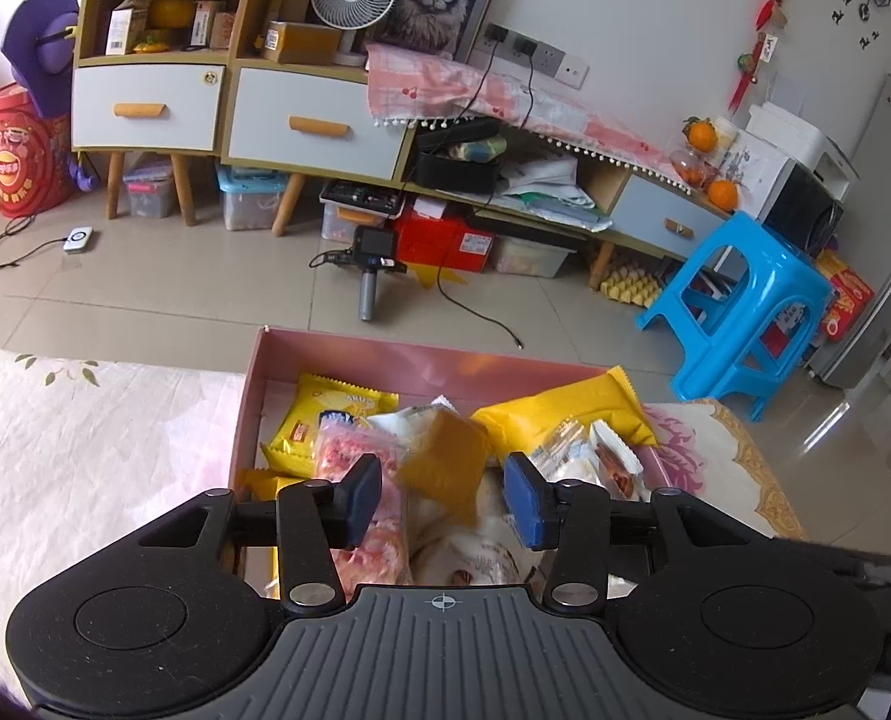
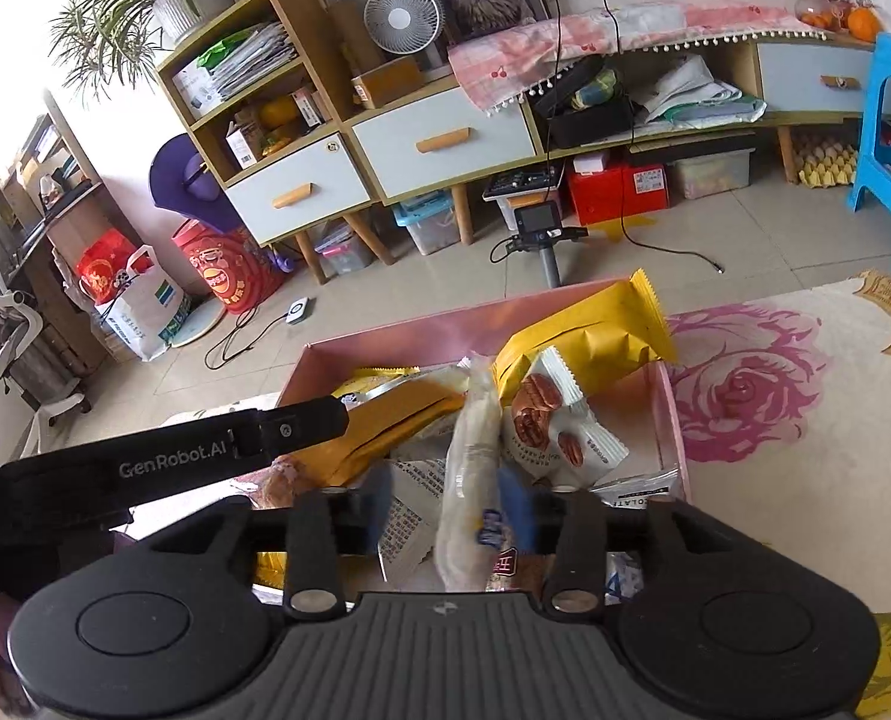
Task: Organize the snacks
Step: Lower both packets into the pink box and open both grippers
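A pink box (image 1: 385, 351) on a floral cloth holds several snack packets: yellow packets (image 1: 325, 420), a pink meat packet (image 1: 355, 456), an orange-brown packet (image 1: 445, 462). My left gripper (image 1: 442, 501) is open above the box, with the orange-brown packet hanging between its pads untouched. In the right wrist view the same box (image 2: 385, 336) shows a large yellow packet (image 2: 589, 336) and a pecan packet (image 2: 541, 420). My right gripper (image 2: 448, 510) is open over the box, its blue pads blurred, a long pale wrapped snack (image 2: 469, 450) standing between them. The left gripper's arm (image 2: 145, 468) crosses at left.
The box sits near the table edge; beyond it is a tiled floor (image 1: 145, 300) with cables, a camera on a handle (image 1: 370, 264), a blue stool (image 1: 745, 306) at right, and a low cabinet (image 1: 301, 120) with drawers along the wall. Rose-patterned cloth (image 2: 775, 390) lies to the right.
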